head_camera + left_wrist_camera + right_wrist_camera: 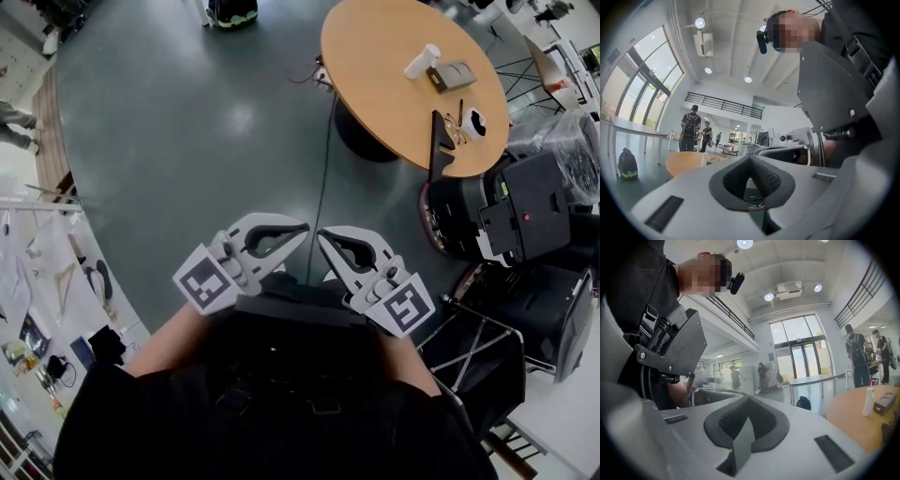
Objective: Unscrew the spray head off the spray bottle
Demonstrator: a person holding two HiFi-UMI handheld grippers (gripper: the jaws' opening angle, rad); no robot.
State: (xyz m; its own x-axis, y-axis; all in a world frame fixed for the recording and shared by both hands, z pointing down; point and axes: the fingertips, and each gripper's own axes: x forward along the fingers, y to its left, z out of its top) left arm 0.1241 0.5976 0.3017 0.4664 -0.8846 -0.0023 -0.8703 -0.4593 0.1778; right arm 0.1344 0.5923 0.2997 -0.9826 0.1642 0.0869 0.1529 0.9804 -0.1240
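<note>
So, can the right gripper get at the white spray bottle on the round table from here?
Probably not yet. The right gripper is shut near the person's body, and the spray bottle stands far off on the round table. Nothing seems to block the way; stepping closer should do.

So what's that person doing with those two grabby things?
A person is standing and holding a hand-held gripper in each hand, close in front of the body. The left hand-held gripper and the right hand-held gripper are both shut and hold nothing. The white spray bottle stands on the round wooden table across the floor, beside a small box, and nobody is touching it. The unscrewing has not begun.
</note>
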